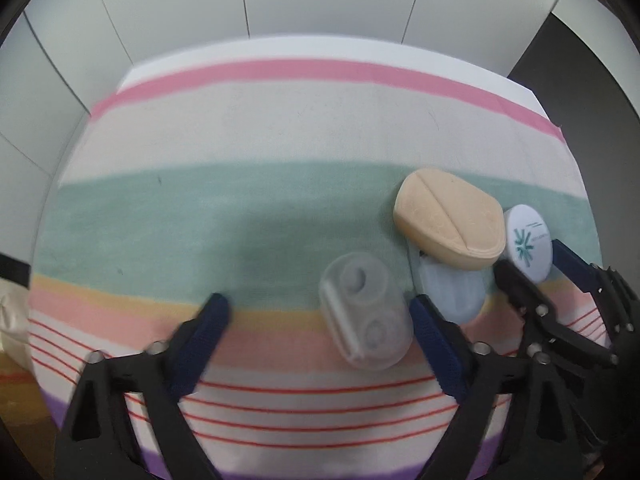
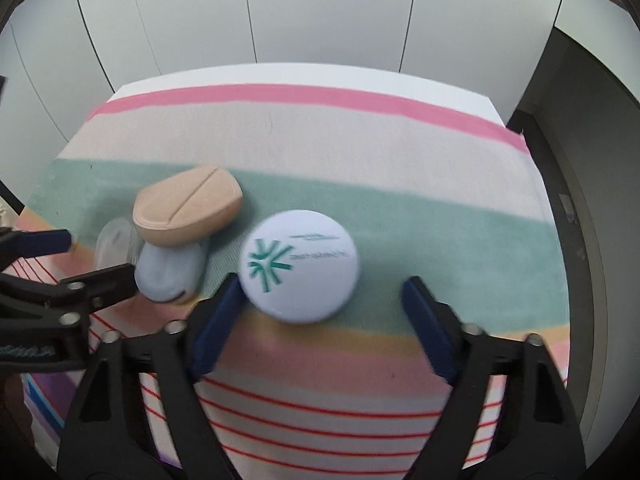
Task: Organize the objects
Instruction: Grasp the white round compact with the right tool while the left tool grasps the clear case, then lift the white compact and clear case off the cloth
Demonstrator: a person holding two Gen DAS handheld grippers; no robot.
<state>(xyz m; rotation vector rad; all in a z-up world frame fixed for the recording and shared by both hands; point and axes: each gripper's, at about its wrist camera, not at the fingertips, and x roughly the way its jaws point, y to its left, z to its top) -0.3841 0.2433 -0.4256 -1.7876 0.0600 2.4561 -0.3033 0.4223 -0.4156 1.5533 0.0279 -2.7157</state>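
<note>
Black claw arms with dark blue pads fill the lower edge of both wrist views.

Left claw (image 1: 320, 312): jaws apart at a middling width, pads touching nothing that can be seen. Between them, toward the right-hand pad, lies a clear plastic contact lens case (image 1: 366, 312) with two round wells, flat on the cloth. Whether that pad touches the case cannot be told.

Right claw (image 2: 324, 292): jaws apart at a middling width. Its left-hand pad sits against or just beside the rim of the white round badge (image 2: 300, 266); its right-hand pad stands clear of it. No grip shows. In the left wrist view this claw enters at 3 o'clock, with the badge between its fingers.

White round badge: printed with a teal star-like logo and a blurred line of text, lying on the green stripe.

Beige oval case (image 1: 448, 220): hard-looking shell with a groove along its length, at 2 o'clock from the lens case. It rests partly on top of a pale blue oval case (image 1: 456, 288), which lies just beside the left claw's right-hand pad. The badge lies just beside the beige case, at its 3 o'clock.

Striped cloth (image 1: 240, 140): covers the worktop, with bands of pink, cream, green, yellow and peach, then thin red lines, then purple at the near edge.

White panelled wall (image 2: 320, 8): behind the worktop, at 12 o'clock.
</note>
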